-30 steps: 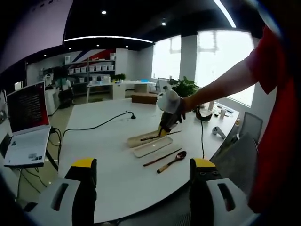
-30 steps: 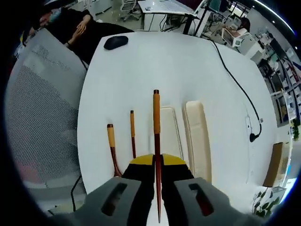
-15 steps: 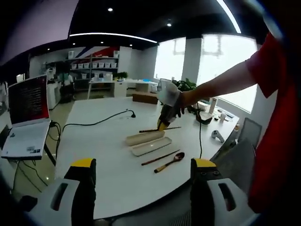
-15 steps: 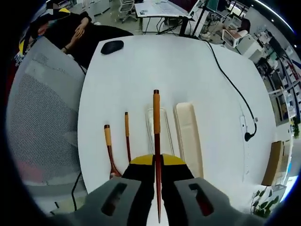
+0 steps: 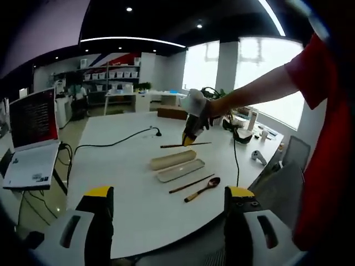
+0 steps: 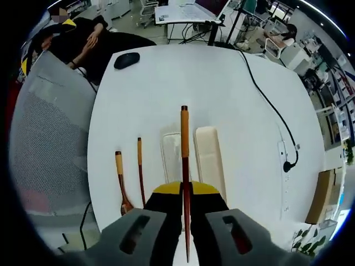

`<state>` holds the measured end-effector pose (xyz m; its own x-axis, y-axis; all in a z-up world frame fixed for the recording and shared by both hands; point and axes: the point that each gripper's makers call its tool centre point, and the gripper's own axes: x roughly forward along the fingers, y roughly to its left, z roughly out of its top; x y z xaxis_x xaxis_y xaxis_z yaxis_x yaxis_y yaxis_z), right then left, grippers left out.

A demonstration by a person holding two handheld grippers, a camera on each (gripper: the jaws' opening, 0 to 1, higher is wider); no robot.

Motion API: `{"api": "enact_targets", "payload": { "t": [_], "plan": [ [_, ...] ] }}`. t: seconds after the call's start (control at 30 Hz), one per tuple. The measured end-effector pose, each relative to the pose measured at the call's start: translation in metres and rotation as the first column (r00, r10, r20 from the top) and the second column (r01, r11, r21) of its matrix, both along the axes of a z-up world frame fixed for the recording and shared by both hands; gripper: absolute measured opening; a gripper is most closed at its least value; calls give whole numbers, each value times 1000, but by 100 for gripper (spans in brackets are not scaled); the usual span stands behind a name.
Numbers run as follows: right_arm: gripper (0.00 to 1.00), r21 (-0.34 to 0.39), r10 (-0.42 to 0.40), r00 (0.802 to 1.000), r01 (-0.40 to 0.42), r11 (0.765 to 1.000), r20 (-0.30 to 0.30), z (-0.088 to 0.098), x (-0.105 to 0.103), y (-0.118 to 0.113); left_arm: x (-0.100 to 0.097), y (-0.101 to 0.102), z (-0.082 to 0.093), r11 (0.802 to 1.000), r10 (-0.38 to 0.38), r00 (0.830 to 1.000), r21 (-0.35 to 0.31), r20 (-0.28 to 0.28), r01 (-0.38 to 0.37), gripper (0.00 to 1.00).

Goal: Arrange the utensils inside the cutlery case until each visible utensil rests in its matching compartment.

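Note:
My right gripper (image 6: 184, 191) is shut on a red-brown chopstick (image 6: 184, 138) with an orange end, held in the air above the cutlery case. The case lies in two halves side by side on the white table (image 6: 166, 94): a pale tray (image 6: 170, 160) and a beige half (image 6: 209, 160). To their left lie a second chopstick (image 6: 140, 174) and a wooden spoon (image 6: 120, 185). In the left gripper view, the case (image 5: 177, 166), chopstick (image 5: 191, 183) and spoon (image 5: 202, 189) sit mid-table, a gloved hand holds the right gripper (image 5: 190, 134) over them, and my left gripper (image 5: 169, 221) stands open well short of them.
A black mouse (image 6: 126, 60) and a black cable (image 6: 266, 100) lie on the far table. A mesh chair (image 6: 50, 127) stands at the table's left edge, with a seated person beyond. A laptop (image 5: 33, 144) sits on a side table to the left.
My right gripper has risen with the chopstick, so the case and utensils look smaller below it. The left gripper has hardly moved.

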<state>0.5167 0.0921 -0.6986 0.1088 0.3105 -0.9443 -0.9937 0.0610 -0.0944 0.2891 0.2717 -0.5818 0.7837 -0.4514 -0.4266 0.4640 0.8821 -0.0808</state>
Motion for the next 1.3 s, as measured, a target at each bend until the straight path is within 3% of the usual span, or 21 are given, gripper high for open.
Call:
{"api": "enact_targets", "payload": {
  "t": [0.53,0.8,0.97,1.3],
  "plan": [
    [0,-8,2,1000,-2,1000,-9,-11,19,3,4,1,-5,1000,2,1000,-5,-15,-2,84],
    [0,-8,27,1000,-26,1000,6,2,40,7,6,8,-4,999,28,999,-15,-15,-28,84],
    [0,27,35,999,-36,999,28,4,56,13,6,8,-7,1000,22,999,-4,-27,-22,84],
    [0,22,8,1000,-8,1000,-7,-22,55,17,8,7,-10,1000,31,999,1,-45,-31,84]
  ]
}}
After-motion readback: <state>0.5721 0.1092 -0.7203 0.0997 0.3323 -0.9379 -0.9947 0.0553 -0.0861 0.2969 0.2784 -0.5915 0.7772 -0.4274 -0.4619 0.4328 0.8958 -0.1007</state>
